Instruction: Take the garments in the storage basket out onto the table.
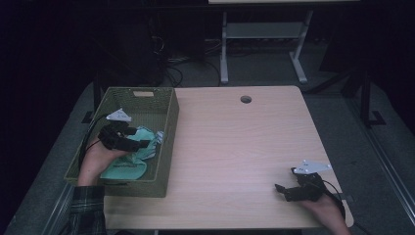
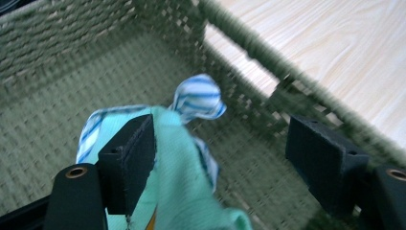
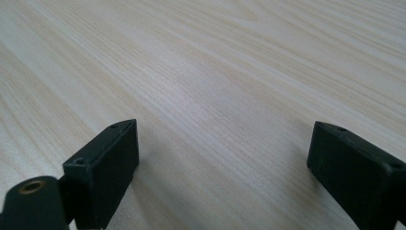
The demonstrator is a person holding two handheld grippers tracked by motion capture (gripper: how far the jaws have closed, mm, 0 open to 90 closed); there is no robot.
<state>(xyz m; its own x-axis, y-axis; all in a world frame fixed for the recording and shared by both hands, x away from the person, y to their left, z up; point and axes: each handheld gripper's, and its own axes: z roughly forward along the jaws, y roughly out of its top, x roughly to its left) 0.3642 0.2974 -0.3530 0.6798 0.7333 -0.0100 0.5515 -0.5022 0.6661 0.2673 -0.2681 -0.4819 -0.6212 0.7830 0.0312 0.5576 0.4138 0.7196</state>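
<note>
Fingers [image 2: 127,163] wide over basket [image 2: 57,28] holding mint cloth [image 2: 177,163].

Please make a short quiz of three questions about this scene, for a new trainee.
1. True or false: the mint-green cloth lies inside the woven basket.
2. What is between the jaws of the right gripper? A) a cloth B) nothing, bare table beneath C) a cup
3. Fill in: in the left gripper view, the left gripper has the cloth against one of its ____.

Key: 1 true; 2 B; 3 pads.
</note>
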